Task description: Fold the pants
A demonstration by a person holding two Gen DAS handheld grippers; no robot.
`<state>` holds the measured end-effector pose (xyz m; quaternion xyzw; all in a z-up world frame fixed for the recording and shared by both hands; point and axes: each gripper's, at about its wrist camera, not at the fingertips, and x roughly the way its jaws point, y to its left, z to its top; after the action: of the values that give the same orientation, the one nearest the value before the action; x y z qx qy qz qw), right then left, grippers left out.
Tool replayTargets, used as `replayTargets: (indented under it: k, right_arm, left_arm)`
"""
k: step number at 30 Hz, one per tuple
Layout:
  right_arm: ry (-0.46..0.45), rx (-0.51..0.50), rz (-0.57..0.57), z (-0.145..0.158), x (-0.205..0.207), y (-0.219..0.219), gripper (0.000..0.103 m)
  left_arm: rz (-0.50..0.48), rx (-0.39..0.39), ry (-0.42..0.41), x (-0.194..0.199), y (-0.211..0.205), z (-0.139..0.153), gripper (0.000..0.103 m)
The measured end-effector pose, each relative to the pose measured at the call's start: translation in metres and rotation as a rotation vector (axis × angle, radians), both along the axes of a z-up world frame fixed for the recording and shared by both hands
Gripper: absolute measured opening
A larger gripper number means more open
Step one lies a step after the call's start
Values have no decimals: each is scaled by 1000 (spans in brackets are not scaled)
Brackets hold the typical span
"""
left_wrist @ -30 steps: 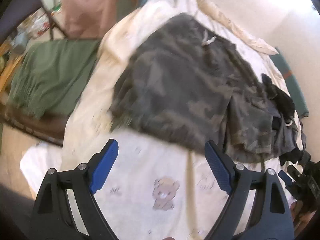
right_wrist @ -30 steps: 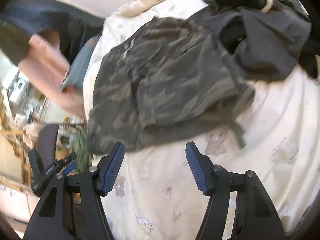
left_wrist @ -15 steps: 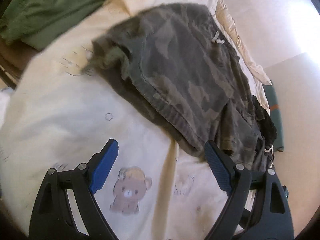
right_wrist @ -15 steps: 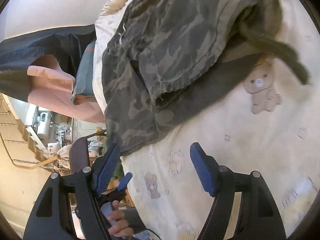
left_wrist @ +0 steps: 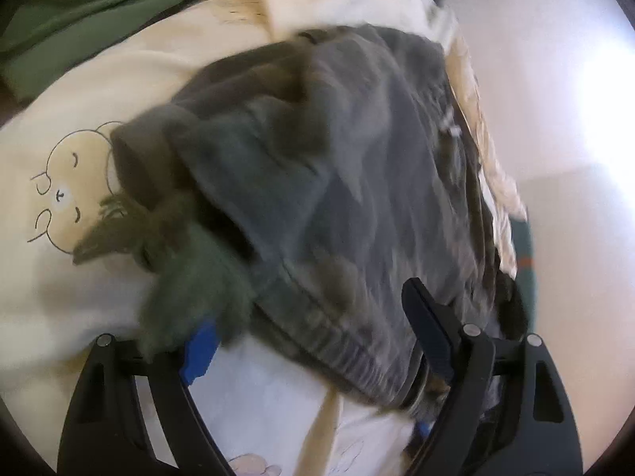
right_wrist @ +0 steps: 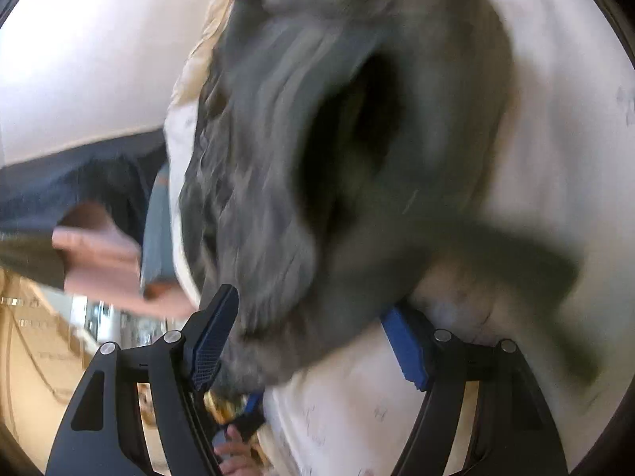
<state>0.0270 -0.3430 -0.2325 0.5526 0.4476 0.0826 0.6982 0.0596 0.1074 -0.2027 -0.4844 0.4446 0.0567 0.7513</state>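
Where the left wrist view looks down, left claw (left_wrist: 317,317) seen spread wide over the hem of the camouflage pants (left_wrist: 337,182), jaws not pressed on cloth. Blue pad of one finger (left_wrist: 198,351) partly covered by a frayed green hem end (left_wrist: 190,277); other finger (left_wrist: 430,327) standing over the stitched hem edge. Pants lying crumpled on the cream bedsheet (left_wrist: 79,277), covering the middle and right of the bed. Bear print (left_wrist: 67,182) noted on the sheet, just beside the pants' edge. Green blanket (left_wrist: 79,4) at the upper left, beyond the bed. Picture blurred; finer fabric detail not readable. Turning to the right wrist view: right claw (right_wrist: 313,337) likewise held wide, with the pants' edge lying between its fingers and bulging toward the lens. One pad (right_wrist: 212,341) seen against the cloth's edge, contact not certain; the other (right_wrist: 405,351) with cloth draped just above it. No clamped grip visible. A dark fold opening noted in the pants' middle. Bedsheet showing at right and below. Person's hand (right_wrist: 234,454) visible at the bottom edge, below the claw. Pink cloth (right_wrist: 99,254) and dark cloth (right_wrist: 59,182) at left, off the bed. Heavy blur throughout.
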Motion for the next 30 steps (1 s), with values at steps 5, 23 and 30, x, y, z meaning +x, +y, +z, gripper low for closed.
replayTargets:
  k: [5,23,30]
  right_arm:
    - [-28,-16,44,-1,15,18,77]
    - [19,-108,14,-2,36,32,14]
    - [-6,-204,42,35,15,33,8]
  left_arm:
    - [-106,26,-31,18,-34,1,83]
    - [-109,100,-18,43,-44,7,11]
    - [-105,165,32,19,-44,25,7]
